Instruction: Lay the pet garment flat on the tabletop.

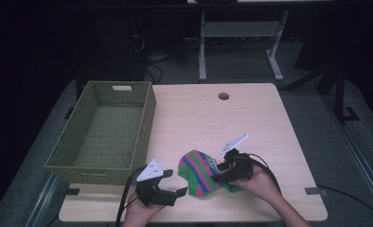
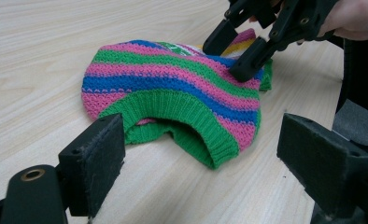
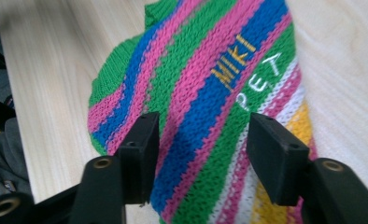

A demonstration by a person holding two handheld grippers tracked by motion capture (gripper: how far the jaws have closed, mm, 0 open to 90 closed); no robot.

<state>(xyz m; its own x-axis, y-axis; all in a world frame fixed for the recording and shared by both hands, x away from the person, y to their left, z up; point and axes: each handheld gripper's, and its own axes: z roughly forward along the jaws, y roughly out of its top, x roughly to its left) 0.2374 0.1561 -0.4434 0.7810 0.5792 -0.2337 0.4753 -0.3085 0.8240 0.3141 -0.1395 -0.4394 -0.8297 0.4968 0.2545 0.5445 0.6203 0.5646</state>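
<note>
A knitted garment (image 1: pixel 199 172) striped in green, pink and blue lies on the wooden table (image 1: pixel 251 123) near its front edge. Yellow and white letters are stitched on the garment (image 3: pixel 229 70). My right gripper (image 1: pixel 216 171) stands open over its right part, jaws a few stripes apart and tips down against the knit (image 3: pixel 201 140). My left gripper (image 1: pixel 175 182) is open just left of the garment, apart from it. In the left gripper view its own jaws (image 2: pixel 203 135) frame the green ribbed opening (image 2: pixel 187 116), and the right gripper (image 2: pixel 229 58) presses on the far side.
An olive woven basket (image 1: pixel 149 118) with nothing in it stands at the table's left. A round cable hole (image 1: pixel 223 96) sits near the far edge. Bare wood stretches across the middle and right. Dark floor and a desk frame lie beyond.
</note>
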